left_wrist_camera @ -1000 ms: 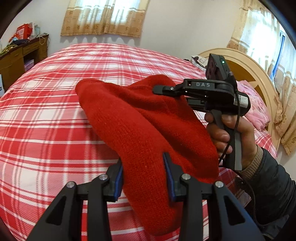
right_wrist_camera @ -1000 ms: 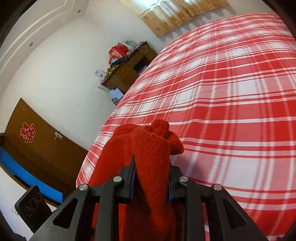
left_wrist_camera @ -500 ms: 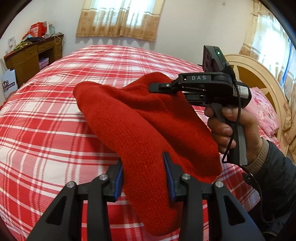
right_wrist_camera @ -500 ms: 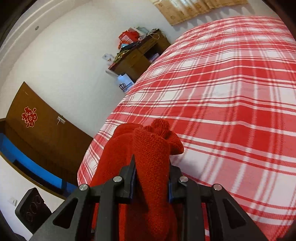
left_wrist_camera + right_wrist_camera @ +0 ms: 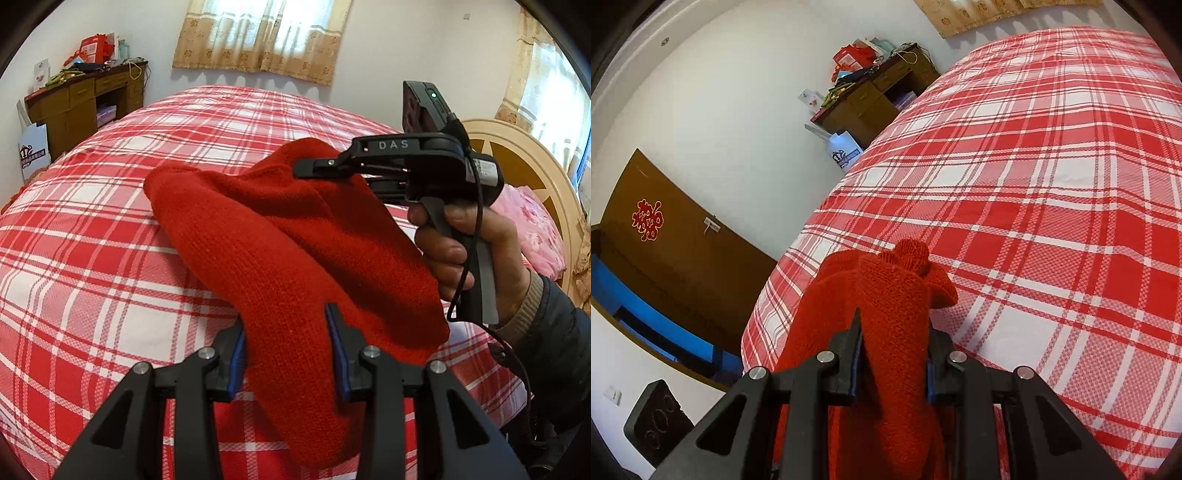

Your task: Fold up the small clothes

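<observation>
knit (image 5: 295, 258): a red knitted garment, held up above the bed between both grippers, its loose far end sagging toward the bedspread; which garment it is, I cannot tell
left gripper (image 5: 288, 354): jaws closed onto a thick bunch of the knit, the pads pressed into the fabric on both sides, a lobe hanging below them
right gripper (image 5: 892, 354): jaws pinched on a bundled edge of the knit, a knob of fabric poking out past the tips; in the left view it sits at the top of the cloth, held by the person's right hand (image 5: 465, 251)
slip risk: both grips hold bunched layers, not a flat edge, so a pull apart could likely drag a layer out of one gripper and drop that side
fold risk: the cloth is crumpled and twisted between the grips; laid down as is, it would probably land in a lump with uneven edges
snag risk: loose knit may catch on a pad edge at release and be dragged out of shape
bed (image 5: 1052, 206): red plaid spread, soft and curved, so the knit may shift or wrinkle as it lands
cable (image 5: 476, 236): hangs by the right hand, near the cloth, and could brush it
desk (image 5: 88, 99): well apart in the corner, no concern
</observation>
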